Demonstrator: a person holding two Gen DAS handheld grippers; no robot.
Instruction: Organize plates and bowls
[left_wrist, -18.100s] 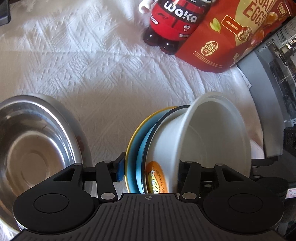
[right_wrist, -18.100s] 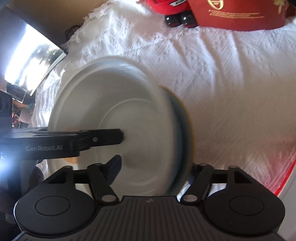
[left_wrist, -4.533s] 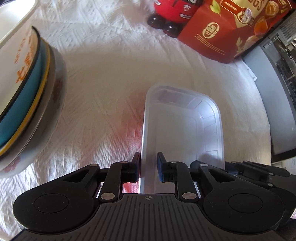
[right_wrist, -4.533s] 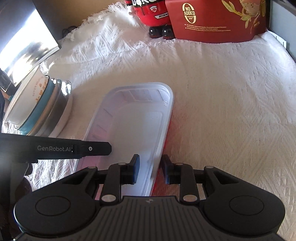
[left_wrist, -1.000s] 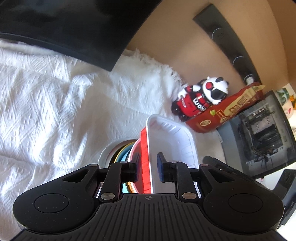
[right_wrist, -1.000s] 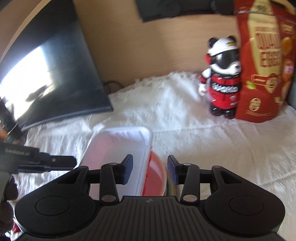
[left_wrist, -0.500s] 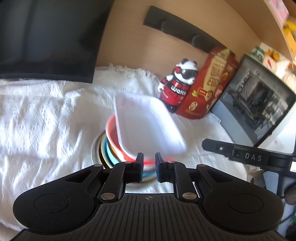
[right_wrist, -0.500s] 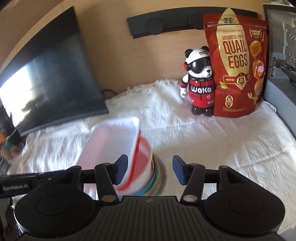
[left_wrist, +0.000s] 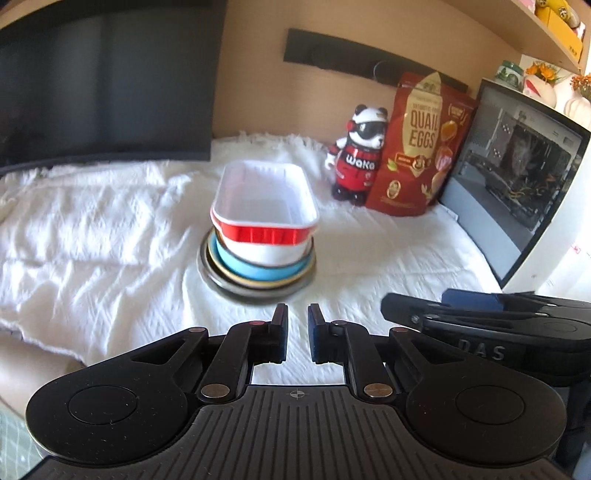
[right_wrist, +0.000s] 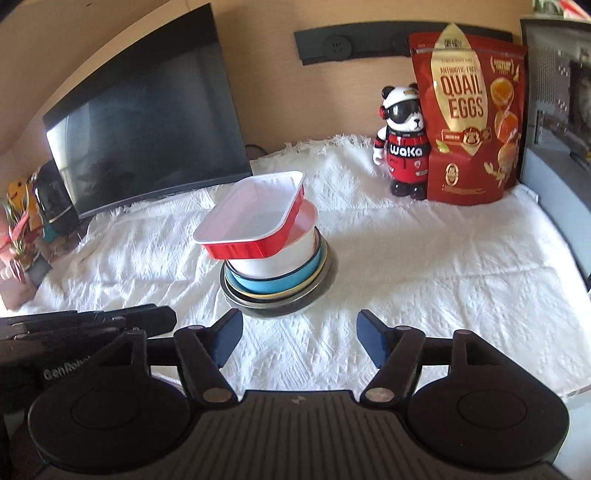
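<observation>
One stack: red tray (right_wrist: 255, 218) on top, white inside, tilted, resting on white bowl (right_wrist: 277, 260); below it blue plate (right_wrist: 280, 282), yellow-rimmed plate, steel bowl (right_wrist: 317, 291) at bottom.
Stack place: mid white cloth (right_wrist: 424, 266) on table, near monitor (right_wrist: 147, 122).
Left gripper (left_wrist: 295, 325): jaws narrow, nearly together, nothing between, just short of stack.
Right gripper (right_wrist: 297, 332): jaws opening, wide apart, nothing between, apart from stack.
Back right: panda figure (right_wrist: 402, 144) touching quail eggs bag (right_wrist: 469, 114).
Far right: computer case (left_wrist: 517, 177).
</observation>
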